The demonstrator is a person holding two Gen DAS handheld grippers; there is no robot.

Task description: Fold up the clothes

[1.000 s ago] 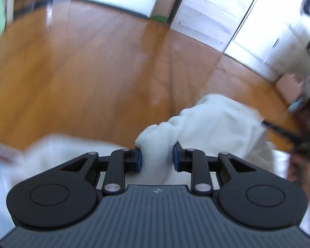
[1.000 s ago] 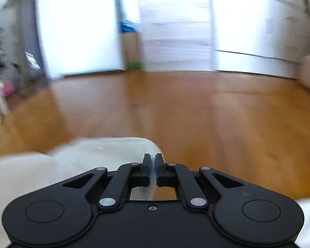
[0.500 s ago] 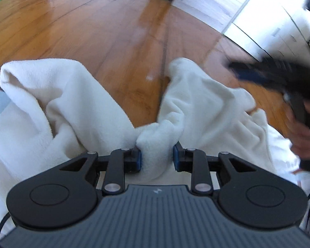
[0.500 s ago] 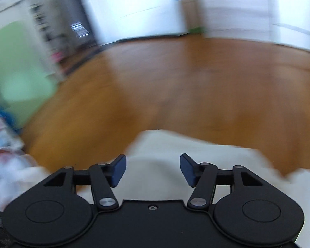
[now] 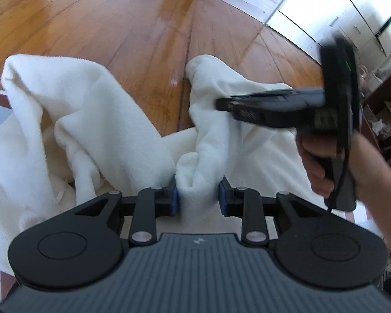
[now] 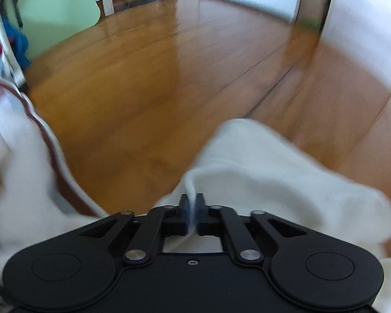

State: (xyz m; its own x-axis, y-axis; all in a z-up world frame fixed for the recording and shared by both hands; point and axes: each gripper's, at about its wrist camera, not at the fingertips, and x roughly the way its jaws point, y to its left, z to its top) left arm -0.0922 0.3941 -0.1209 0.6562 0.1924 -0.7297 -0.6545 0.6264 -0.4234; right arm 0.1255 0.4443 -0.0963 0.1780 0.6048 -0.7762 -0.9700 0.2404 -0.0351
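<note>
Honestly, left claw grips a fat bunch of the white fleece heaped at the rug's floor-side edge; right claw pinches one thin edge, which could slip when pulled

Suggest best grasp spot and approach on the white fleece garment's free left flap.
Probably the rounded far corner of the white fleece garment, where a single raised layer stands off the wooden floor. Come from the left, fingers straddling the edge; lower down it is bunched and thick.
</note>
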